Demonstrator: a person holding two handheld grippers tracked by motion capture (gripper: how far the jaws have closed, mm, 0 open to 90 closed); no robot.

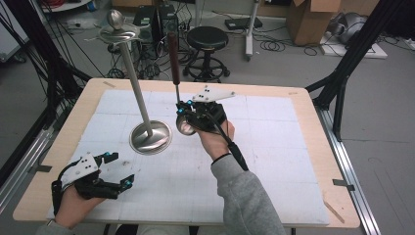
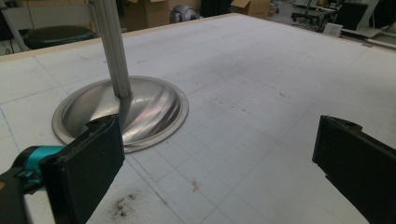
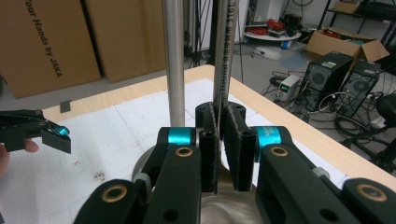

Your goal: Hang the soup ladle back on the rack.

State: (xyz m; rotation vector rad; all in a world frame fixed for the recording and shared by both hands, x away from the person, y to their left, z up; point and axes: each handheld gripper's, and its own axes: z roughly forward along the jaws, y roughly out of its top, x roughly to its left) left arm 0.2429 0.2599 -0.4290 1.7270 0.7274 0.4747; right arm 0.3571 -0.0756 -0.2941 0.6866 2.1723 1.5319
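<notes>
Right gripper (image 1: pixel 184 111) clamped on the ladle's thin shank (image 3: pixel 223 70), handle straight up, likely for hanging on the stand (image 1: pixel 138 95) alongside. Left gripper (image 1: pixel 119 170) wide apart, idle.

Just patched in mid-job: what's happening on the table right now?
A person works at the table with a gripper in each hand. The right gripper is shut on the thin metal shaft of a ladle, held upright with its brown handle up and its shiny bowl low by the gripper. Just beside it stands a tall metal stand with a round base and a small dish and ball on top. The left gripper rests open near the table's front left corner, holding nothing.
</notes>
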